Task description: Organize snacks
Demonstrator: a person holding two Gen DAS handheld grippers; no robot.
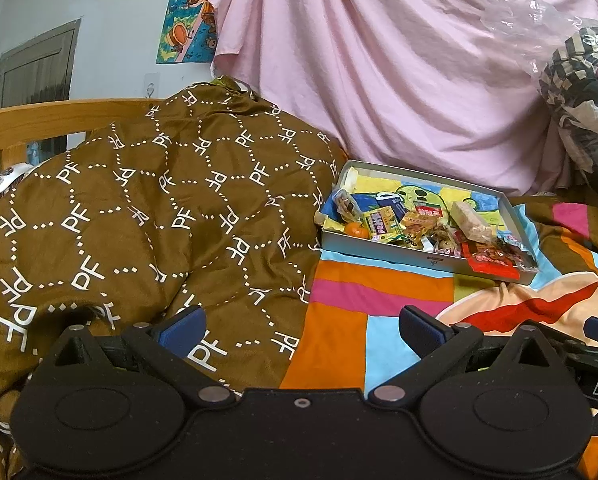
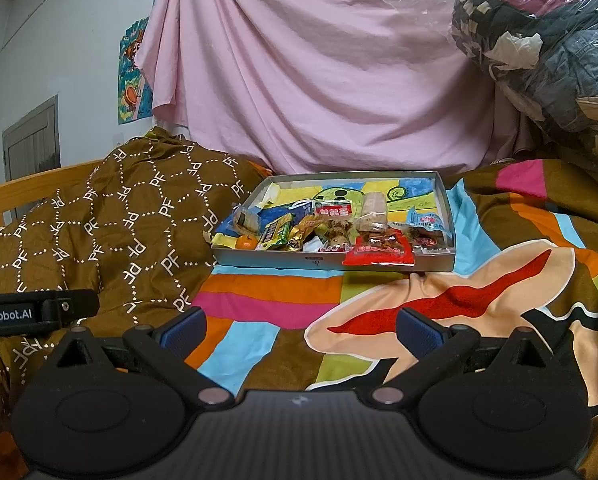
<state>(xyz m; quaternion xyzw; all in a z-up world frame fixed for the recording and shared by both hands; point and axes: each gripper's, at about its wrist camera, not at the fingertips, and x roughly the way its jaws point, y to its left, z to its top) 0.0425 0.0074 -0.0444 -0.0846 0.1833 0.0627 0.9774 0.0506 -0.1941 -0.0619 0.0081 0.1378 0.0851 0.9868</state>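
Snacks [image 2: 331, 232] gathered in a shallow grey box [image 2: 445, 200] on the bed, over the colourful blanket [image 2: 439, 312] and just beside the brown patterned quilt [image 2: 139, 220]. Packed toward the near side of the box, the far half showing its bright drawn lining. Among them: a small orange [image 2: 246, 242] at the near left corner, a yellow-green packet [image 2: 274, 232] beside it, a long pale bar [image 2: 371, 212] lying front to back, a pale blue wrapper [image 2: 425, 220] at the right, and a red packet [image 2: 379, 254] hanging over the near rim. Nothing snack-like visible loose on the blanket or the quilt in either view.

Left gripper [image 1: 301, 332] spread wide, nothing between its blue pads [image 1: 181, 330], held low and well short of the box [image 1: 431, 258]. Right gripper [image 2: 301, 330] likewise wide apart and empty, aimed squarely at the near wall of the box, also well apart from it.

On progress: hard to settle from one look. Fits a heap waiting to be sorted out of or within the box, and fits equally a collection just finished, with every item already inside. As a judgement only, the jumbled, overlapping lie of the packets and the red one [image 1: 493, 264] over the rim suggest tidying left to do, if neat rows are wanted. If mere gathering into the box is the aim, that condition holds now.
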